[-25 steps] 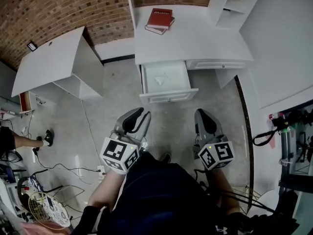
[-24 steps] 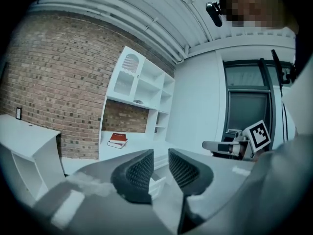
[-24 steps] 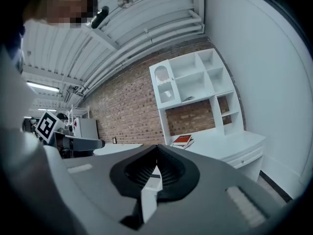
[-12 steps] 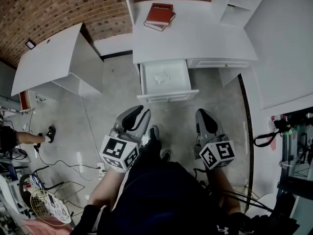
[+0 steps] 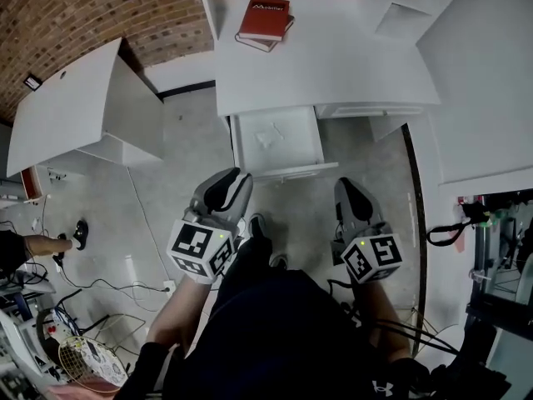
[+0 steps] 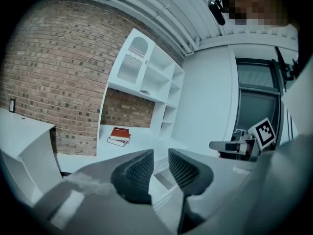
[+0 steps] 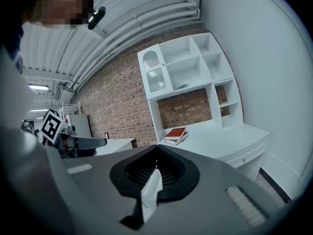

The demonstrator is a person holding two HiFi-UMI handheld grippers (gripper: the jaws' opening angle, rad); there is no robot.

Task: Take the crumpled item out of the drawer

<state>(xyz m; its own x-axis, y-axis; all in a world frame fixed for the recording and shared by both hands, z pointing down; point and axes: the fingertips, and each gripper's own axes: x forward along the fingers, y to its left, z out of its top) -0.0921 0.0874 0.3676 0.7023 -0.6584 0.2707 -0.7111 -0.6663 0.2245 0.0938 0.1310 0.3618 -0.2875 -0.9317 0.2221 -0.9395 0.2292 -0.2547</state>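
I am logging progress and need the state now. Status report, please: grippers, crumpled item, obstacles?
Left gripper open, empty; right gripper shut. Crumpled item lies in open drawer, untouched. Nothing visible between grippers and drawer.

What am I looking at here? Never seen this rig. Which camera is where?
No robot: a person holds a two-jaw tool in each hand. The top-down picture comes from a camera on their head; the other two come from cameras riding on each tool, looking along its jaws. Ahead stands a white desk with a red book on top and an open drawer holding a crumpled white item. The left tool has its jaws apart, nothing between them; the right tool has its jaws closed together. Neither has reached the drawer yet.
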